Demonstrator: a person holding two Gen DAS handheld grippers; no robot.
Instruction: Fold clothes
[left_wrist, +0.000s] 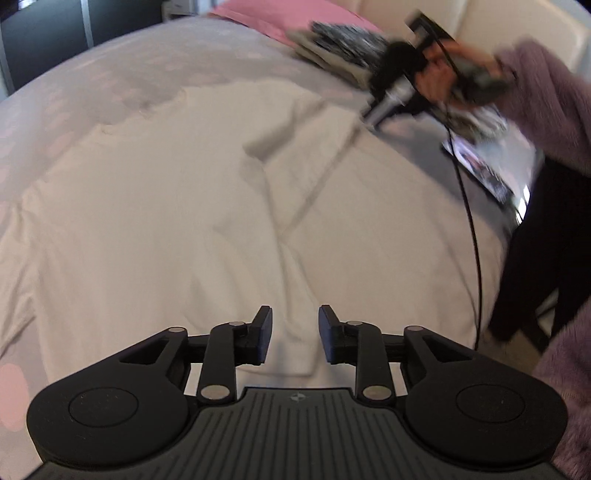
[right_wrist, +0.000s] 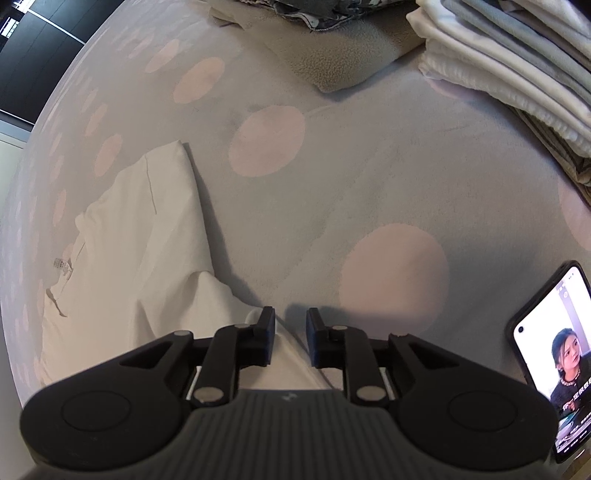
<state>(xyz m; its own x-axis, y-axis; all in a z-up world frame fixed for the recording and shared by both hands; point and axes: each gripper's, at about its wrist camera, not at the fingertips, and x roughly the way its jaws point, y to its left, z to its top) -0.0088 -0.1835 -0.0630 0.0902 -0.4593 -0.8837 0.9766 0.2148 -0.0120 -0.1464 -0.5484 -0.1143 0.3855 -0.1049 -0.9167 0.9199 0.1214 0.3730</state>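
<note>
A cream garment (left_wrist: 177, 206) lies spread and creased over a grey bedcover with pink dots (left_wrist: 110, 74). My left gripper (left_wrist: 295, 332) hovers open over the garment's near part, with nothing between its fingers. In the left wrist view my right gripper (left_wrist: 373, 114) is blurred at the upper right, held by a hand in a fuzzy purple sleeve (left_wrist: 546, 96), its tip at the garment's far right edge. In the right wrist view the right gripper (right_wrist: 290, 338) is open, and an edge of the cream garment (right_wrist: 147, 251) runs beneath the gap between its fingers.
A lit phone (right_wrist: 550, 354) lies on the bedcover (right_wrist: 369, 166) to the right of the right gripper. Folded clothes (right_wrist: 509, 62) are stacked at the back right, beside a grey fleece piece (right_wrist: 332, 55). A pink pillow (left_wrist: 273, 14) and a black cable (left_wrist: 472, 221) are also in view.
</note>
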